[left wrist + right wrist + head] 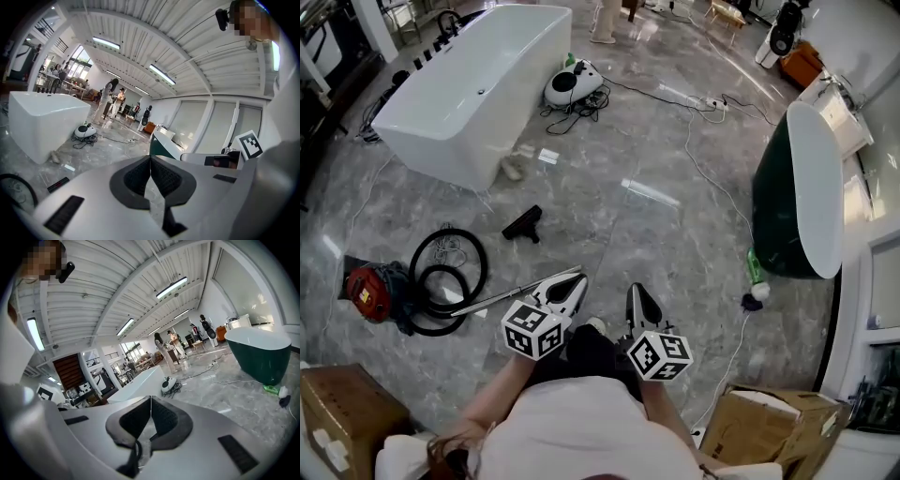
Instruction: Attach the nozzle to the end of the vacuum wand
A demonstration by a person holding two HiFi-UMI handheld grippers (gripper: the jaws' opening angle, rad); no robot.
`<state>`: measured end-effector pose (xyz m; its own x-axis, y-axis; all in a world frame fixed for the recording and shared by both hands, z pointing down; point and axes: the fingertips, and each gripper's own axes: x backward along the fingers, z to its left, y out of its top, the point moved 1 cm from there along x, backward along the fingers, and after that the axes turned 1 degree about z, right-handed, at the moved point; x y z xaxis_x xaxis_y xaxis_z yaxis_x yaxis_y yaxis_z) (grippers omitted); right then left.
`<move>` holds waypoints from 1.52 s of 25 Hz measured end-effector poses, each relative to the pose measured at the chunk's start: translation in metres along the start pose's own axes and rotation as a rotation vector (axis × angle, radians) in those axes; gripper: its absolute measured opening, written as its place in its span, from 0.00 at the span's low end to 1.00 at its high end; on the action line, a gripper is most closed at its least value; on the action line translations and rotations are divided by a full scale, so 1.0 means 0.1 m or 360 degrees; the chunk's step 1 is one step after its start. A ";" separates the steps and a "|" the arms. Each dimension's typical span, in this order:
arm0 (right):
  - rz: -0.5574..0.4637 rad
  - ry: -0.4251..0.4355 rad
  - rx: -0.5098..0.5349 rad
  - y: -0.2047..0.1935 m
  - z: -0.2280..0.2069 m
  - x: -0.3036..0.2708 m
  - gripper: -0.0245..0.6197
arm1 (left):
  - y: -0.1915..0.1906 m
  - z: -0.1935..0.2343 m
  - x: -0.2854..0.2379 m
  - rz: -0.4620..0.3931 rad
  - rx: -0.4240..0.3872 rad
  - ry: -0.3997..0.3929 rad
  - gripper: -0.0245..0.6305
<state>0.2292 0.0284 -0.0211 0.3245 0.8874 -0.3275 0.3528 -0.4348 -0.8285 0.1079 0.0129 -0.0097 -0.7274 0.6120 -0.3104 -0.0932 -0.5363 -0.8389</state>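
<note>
Nozzle (523,224) on floor (666,239); left gripper (575,280), right gripper (635,290) closed, empty, pointing forward.

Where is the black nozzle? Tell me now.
Head view, left of centre: the nozzle lies on the floor, below the white bathtub and up-right of the coiled black hose, apart from the wand.

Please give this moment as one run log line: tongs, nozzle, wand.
left tongs: shut, empty | right tongs: shut, empty | nozzle: on floor, apart from wand | attach: not yet done
</note>
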 end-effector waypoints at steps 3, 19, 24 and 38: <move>0.0020 0.0019 0.0024 0.08 -0.15 -0.07 0.06 | 0.02 0.01 -0.15 -0.0028 0.0017 0.0031 0.05; 0.0157 0.0143 -0.0053 0.07 0.07 -0.76 0.06 | 0.09 0.40 -0.01 -0.0066 0.0142 0.0179 0.05; 0.0129 0.0255 -0.0035 0.17 0.56 -0.92 0.06 | 0.24 0.56 0.15 -0.0070 0.0158 0.0201 0.05; 0.0065 0.0451 0.0278 0.21 0.27 -1.35 0.06 | 0.05 0.99 0.14 -0.0120 0.0202 0.0246 0.05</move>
<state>0.1689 -0.0966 -0.0069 0.5752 0.7811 -0.2429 0.1865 -0.4144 -0.8908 0.0302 -0.0389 0.0260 -0.6029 0.7300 -0.3220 -0.2357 -0.5485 -0.8022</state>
